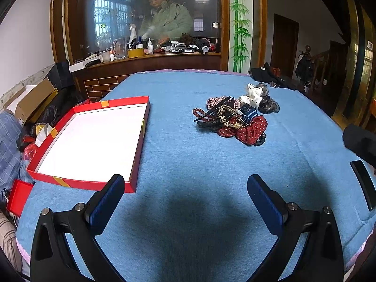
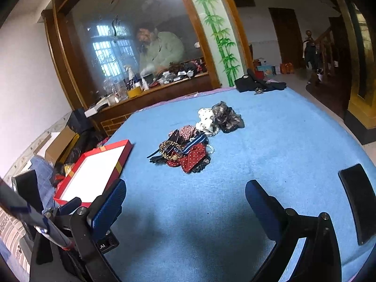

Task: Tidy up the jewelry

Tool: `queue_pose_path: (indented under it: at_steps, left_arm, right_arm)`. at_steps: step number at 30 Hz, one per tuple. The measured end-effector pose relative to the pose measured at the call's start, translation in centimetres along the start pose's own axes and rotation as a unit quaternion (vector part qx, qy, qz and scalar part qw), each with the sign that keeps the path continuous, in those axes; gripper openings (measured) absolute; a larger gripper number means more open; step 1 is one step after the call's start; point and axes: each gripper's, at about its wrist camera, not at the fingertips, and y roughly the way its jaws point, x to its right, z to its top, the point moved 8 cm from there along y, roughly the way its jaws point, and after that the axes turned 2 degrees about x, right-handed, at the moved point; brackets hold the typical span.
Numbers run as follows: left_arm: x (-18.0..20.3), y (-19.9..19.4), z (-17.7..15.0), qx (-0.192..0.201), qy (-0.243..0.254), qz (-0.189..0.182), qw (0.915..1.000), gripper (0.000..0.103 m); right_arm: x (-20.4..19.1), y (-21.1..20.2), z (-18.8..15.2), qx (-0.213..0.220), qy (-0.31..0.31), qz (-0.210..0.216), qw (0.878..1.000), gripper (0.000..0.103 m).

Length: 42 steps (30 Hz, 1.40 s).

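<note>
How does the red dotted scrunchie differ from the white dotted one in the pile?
The red scrunchie has white dots; the white scrunchie has dark dots. The red one lies at the pile's near edge, the white one at the far side, beside a dark sheer one. Both are gathered fabric, lying untouched on the blue cloth.

We hold two black two-finger grippers side by side, both aimed forward and tilted slightly downward. Our left gripper (image 1: 185, 196) has its jaws spread wide, the blue-padded fingers (image 1: 107, 199) far apart with nothing between them. Our right gripper (image 2: 184, 202) is spread just as wide and is also empty. In the right wrist view, the left gripper's body sits close by at the lower left.
</note>
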Motion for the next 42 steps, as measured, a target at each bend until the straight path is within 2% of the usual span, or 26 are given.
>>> queue_pose_path:
  at_steps: [4,8,10,13,14,22,24,26,27,29,32,34,35,37,38,42]
  left_arm:
    - [-1.3,0.9,0.8,-0.017,-0.016,-0.016,0.9996,0.103]
    - [-3.3,1.6,1.7,-0.027,-0.039,-0.024,0.9986,0.103]
    - [-4.2,1.9,2.2,-0.029,-0.05,-0.03,0.9978,0.103]
    - [-4.8,2.0,2.8,-0.03,-0.057,-0.042,0.9971,0.102]
    - [-4.9,2.1,3.0,-0.032,-0.057,-0.046,0.9968,0.1]
    - [-4.0,3.2,4.6,-0.046,-0.056,-0.08,0.9942,0.095]
    - [-3.7,3.7,4.8,-0.053,-0.058,-0.087,0.9931,0.086]
    - [-3.5,4.4,4.7,-0.063,-0.061,-0.09,0.9921,0.083]
    - [-3.4,4.7,4.7,-0.067,-0.063,-0.092,0.9915,0.082]
    - [-3.4,5.2,4.5,-0.072,-0.067,-0.091,0.991,0.082]
    - [-3.2,5.6,4.3,-0.075,-0.065,-0.085,0.9914,0.082]
    - [-3.0,5.9,4.4,-0.078,-0.064,-0.086,0.9912,0.082]
    - [-2.8,6.1,4.3,-0.082,-0.064,-0.088,0.9907,0.082]
    - [-2.5,6.4,4.5,-0.085,-0.062,-0.091,0.9902,0.082]
    - [-2.4,6.6,4.6,-0.086,-0.06,-0.09,0.9904,0.082]
    - [-1.4,7.6,5.0,-0.089,-0.048,-0.084,0.9913,0.082]
  right_arm:
    - [0.0,2.1,0.3,-0.055,-0.029,0.006,0.998,0.103]
    - [0.5,4.3,1.3,-0.091,-0.018,0.035,0.995,0.103]
    - [1.0,5.6,1.9,-0.105,-0.003,0.04,0.994,0.099]
    - [1.9,8.1,2.6,-0.136,0.037,0.06,0.988,0.087]
    - [2.2,8.8,2.8,-0.142,0.044,0.058,0.987,0.084]
    - [2.9,13.0,3.6,-0.163,0.094,0.059,0.98,0.082]
    - [3.1,14.0,3.6,-0.17,0.105,0.061,0.978,0.073]
    - [3.5,15.2,3.6,-0.179,0.116,0.055,0.976,0.066]
    - [3.7,15.8,3.5,-0.183,0.119,0.053,0.975,0.056]
    - [4.1,16.6,3.3,-0.19,0.129,0.051,0.972,0.047]
    - [4.8,18.2,2.7,-0.199,0.138,0.042,0.969,0.046]
    - [4.5,19.0,2.3,-0.203,0.139,0.055,0.968,0.046]
    - [4.4,19.3,2.1,-0.206,0.134,0.057,0.968,0.042]
    - [3.9,19.4,1.8,-0.208,0.124,0.075,0.967,0.015]
    - [3.8,19.0,1.9,-0.201,0.119,0.079,0.969,0.007]
    - [4.3,16.0,4.3,-0.139,0.1,0.092,0.981,0.005]
